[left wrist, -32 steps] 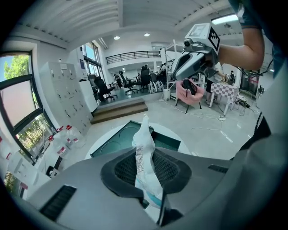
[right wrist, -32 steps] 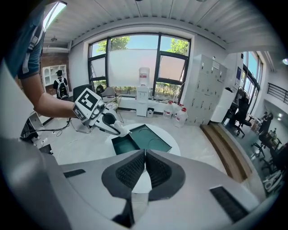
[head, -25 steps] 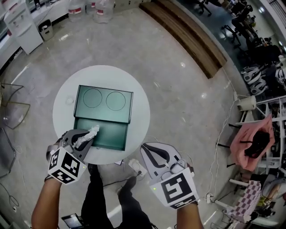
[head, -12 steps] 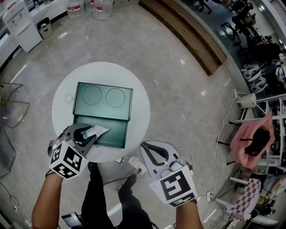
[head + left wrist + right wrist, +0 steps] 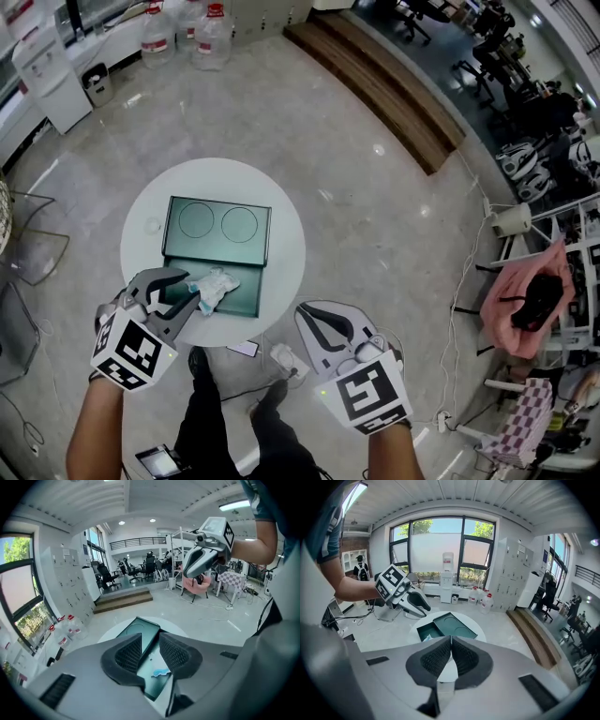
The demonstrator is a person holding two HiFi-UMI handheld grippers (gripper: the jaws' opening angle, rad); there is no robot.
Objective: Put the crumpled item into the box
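- The left gripper [image 5: 190, 287] is being held with its jaws spread wide. They have just been opening, and nothing is being pinched between them.
- The crumpled item [image 5: 216, 282], white with a blue patch, is lying inside the near tray of the box [image 5: 246, 298], at its left end, just beside the left gripper's tips.
- The drop is being judged as made. The left gripper is best being drawn clear with its jaws kept wide, so that the light item is not being snagged and dragged back over the rim.
- The right gripper [image 5: 307, 319] is being kept clenched on nothing, to the near right of the table.
- The box is being borne by a round white table [image 5: 281, 225], with the lid [image 5: 217, 223] lying open on the far side.
- A glossy pale floor [image 5: 375, 197] is being seen all round, with water bottles [image 5: 214, 33] far left, a wooden step [image 5: 375, 84] far right and a pink chair [image 5: 525, 300] at the right.
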